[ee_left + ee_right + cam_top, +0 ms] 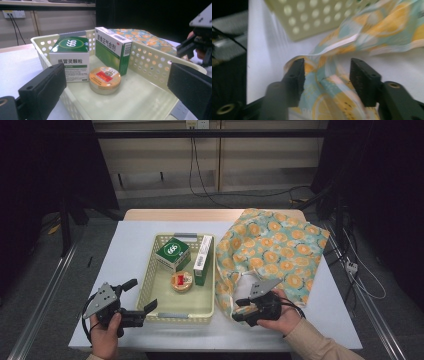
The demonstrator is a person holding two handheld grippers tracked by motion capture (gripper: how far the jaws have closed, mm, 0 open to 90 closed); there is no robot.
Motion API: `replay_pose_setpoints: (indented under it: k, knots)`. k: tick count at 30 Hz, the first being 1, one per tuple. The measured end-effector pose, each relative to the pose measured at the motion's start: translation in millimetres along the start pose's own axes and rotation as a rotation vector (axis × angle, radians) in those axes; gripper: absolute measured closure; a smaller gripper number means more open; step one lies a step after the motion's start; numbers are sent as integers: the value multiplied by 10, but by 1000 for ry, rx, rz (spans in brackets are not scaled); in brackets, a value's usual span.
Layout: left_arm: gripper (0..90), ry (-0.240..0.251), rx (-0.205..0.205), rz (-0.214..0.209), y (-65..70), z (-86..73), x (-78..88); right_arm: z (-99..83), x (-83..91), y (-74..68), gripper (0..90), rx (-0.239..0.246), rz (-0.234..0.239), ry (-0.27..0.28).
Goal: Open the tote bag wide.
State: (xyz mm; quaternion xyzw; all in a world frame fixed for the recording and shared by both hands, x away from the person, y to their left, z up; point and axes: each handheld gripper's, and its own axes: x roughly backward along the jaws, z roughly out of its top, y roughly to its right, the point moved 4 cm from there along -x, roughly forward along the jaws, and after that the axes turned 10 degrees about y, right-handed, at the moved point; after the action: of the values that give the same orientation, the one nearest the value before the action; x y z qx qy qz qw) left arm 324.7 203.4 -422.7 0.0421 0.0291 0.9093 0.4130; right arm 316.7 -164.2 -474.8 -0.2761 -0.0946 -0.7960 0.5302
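Cloth bag (pixel 270 255) of teal fabric printed with orange slices lies on the table's right half, just right of the pale perforated plastic basket (pixel 150 285). Its near-left corner sits between the right gripper's (pixel 327 75) parted jaws, unpinched. Left gripper (pixel 142 295), released, straddles the basket's near-left corner.

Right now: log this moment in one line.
left gripper: open, at basket | right gripper: open over bag edge
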Motion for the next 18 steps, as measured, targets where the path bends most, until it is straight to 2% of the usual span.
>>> replay_pose_setpoints:
  k: [1,3,6,8,11,15,18]
  knots:
    - [21,-1,1,0,-1,-1,-1,-25,-36,-12,464,7,0,-23]
    - [21,3,2,-1,-4,4,-3,-34,-57,-14,502,51,-12,-32]
    - [21,6,6,0,-14,3,-9,-40,-46,7,655,90,-45,-34]
    - [21,5,6,-1,-23,0,-20,-41,-31,40,745,77,-50,-32]
    - [21,6,7,-5,-27,1,-39,-44,-16,95,820,37,-56,-28]
    - [21,7,7,-10,-37,-6,-58,-28,13,145,844,34,-83,-40]
    - [21,11,12,-9,-56,-8,-69,19,87,219,848,-11,-80,1]
